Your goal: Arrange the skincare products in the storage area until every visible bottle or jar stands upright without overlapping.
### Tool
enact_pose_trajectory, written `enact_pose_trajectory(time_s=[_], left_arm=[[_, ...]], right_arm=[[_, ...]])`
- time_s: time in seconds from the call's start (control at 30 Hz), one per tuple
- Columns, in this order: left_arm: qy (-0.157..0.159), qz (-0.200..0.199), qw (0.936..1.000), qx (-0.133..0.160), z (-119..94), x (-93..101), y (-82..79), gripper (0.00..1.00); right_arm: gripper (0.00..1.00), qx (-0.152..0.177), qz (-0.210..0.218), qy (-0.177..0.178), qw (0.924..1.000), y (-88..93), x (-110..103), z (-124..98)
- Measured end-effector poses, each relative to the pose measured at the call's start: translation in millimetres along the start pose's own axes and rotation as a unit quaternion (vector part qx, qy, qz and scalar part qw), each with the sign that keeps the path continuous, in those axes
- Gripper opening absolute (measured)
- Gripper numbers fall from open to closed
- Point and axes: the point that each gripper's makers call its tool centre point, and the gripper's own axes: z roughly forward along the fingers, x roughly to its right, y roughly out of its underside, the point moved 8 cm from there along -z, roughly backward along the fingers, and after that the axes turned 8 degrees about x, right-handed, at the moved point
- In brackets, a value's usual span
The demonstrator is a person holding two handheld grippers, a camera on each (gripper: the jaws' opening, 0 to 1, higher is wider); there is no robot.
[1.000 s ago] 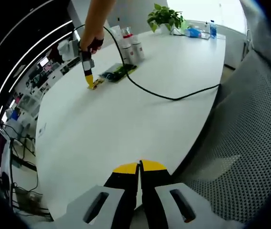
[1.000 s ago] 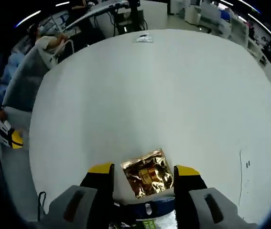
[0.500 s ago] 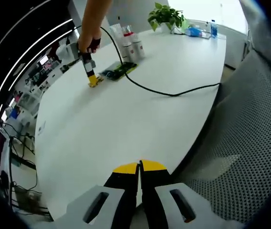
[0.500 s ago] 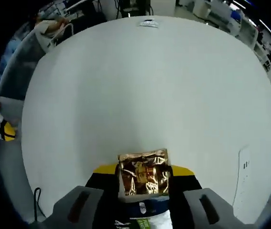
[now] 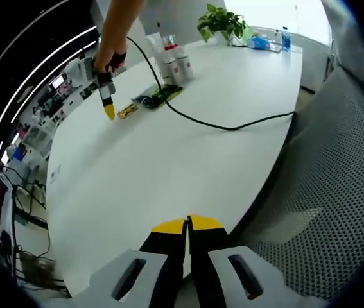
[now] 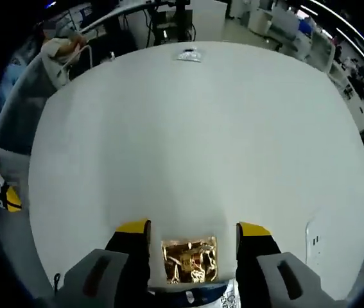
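In the left gripper view, the left gripper [image 5: 187,224], jaws pressed together, idles at the white oval table [image 5: 188,160]'s edge; the white upright skincare bottles [image 5: 169,58] stand far off.

In the right gripper view, the right gripper [image 6: 194,227], jaws spread, straddles a crinkled gold foil sachet [image 6: 189,260]; centre it squarely before pinching.

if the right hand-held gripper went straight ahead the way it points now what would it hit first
The right hand-held gripper stands open, angled down at the white table. The gold foil sachet lies between its jaws, so it would probably meet the sachet first, or the bare tabletop just beyond. Depth is hard to judge.
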Motion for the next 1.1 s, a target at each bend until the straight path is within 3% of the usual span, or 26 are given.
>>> enact_pose_trajectory(time_s=[0.17,0.5,0.6,0.63,0.7,0.87,1.0,1.1], left_arm=[[-0.003,-0.002,1.0000,0.001,0.2,-0.8,0.4,0.00],[-0.006,-0.006,0.9999,0.005,-0.7,-2.0,0.5,0.00],[-0.008,-0.009,0.9999,0.008,-1.0,-2.5,0.4,0.00],[-0.007,-0.009,0.9999,0.006,-0.9,-2.6,1.1,0.00],[-0.005,-0.010,0.9999,0.003,0.2,-3.4,3.1,0.00],[-0.004,-0.014,0.9999,0.002,0.6,-4.8,7.7,0.00],[-0.001,-0.015,0.9999,0.004,0.8,-4.1,8.3,0.00],[0.003,-0.019,0.9998,0.003,1.2,-3.5,8.7,0.00]], right_arm=[[0.55,0.049,0.006,-0.023,0.9985,-63.4,-15.4,27.9],[0.54,0.084,0.007,-0.023,0.9962,-163.6,-23.9,79.5],[0.54,0.094,0.000,-0.016,0.9954,-179.0,-21.4,91.9],[0.54,0.129,0.015,-0.010,0.9915,-189.0,-19.2,100.1],[0.53,0.131,0.040,-0.011,0.9906,-192.2,-18.8,108.8],[0.52,0.116,0.002,0.014,0.9931,-202.2,-10.5,132.0],[0.52,0.150,0.007,0.026,0.9884,-217.7,1.2,145.7],[0.49,0.150,0.007,0.037,0.9880,-218.6,7.7,153.9]])
